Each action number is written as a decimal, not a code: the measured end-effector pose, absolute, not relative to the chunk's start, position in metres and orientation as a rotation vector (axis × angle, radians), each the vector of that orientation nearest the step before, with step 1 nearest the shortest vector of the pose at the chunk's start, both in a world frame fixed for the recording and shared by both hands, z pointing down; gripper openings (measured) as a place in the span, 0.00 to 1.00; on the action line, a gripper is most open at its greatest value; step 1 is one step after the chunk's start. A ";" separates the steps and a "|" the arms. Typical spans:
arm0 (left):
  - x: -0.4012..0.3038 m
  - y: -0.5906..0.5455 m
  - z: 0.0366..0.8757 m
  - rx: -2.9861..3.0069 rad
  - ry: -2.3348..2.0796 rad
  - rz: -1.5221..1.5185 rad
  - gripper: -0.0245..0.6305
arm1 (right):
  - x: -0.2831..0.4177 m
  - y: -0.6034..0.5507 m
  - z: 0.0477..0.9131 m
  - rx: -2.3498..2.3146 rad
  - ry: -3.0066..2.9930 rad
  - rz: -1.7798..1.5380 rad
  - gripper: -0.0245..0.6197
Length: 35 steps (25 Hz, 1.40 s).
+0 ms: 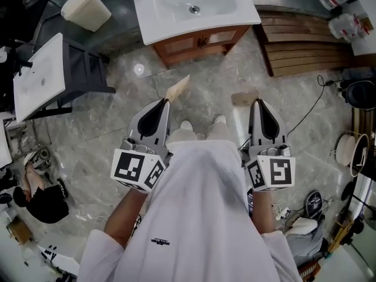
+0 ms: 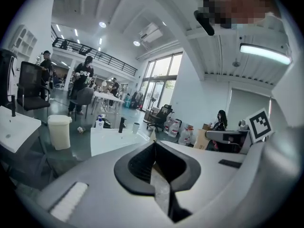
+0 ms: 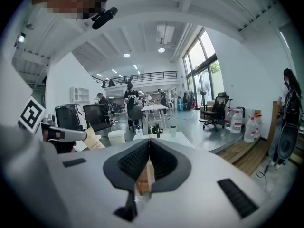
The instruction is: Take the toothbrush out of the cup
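A white washbasin (image 1: 194, 7) on a wooden cabinet stands on the floor ahead of me. In the left gripper view a small pale cup (image 2: 136, 127) stands on its counter beside a black tap (image 2: 122, 124). The right gripper view shows the same cup (image 3: 173, 130) far off. No toothbrush can be made out at this distance. My left gripper (image 1: 165, 102) and right gripper (image 1: 257, 101) are held at waist height, well short of the basin and pointing toward it. Both are shut, tips touching, with nothing between them.
A beige bin (image 1: 86, 7) stands left of the basin. A second white basin on a black stand (image 1: 38, 75) is at the left. A wooden platform (image 1: 305, 43) lies at the right. A cardboard piece (image 1: 178, 88) lies on the floor ahead. Cables and gear crowd the right edge.
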State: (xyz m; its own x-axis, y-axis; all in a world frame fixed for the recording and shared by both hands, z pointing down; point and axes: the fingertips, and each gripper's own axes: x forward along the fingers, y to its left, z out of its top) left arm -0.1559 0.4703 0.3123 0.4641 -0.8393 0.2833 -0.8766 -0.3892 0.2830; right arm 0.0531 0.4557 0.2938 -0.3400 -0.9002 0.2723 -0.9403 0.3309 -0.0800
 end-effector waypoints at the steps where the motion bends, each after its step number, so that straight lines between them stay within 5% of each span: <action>1: -0.158 0.465 0.313 2.332 -1.436 0.134 0.05 | 0.051 0.453 0.295 1.691 -2.409 0.332 0.05; 35: -0.079 0.017 0.306 2.337 -1.481 0.278 0.05 | 0.112 -0.008 0.291 1.551 -2.548 0.271 0.05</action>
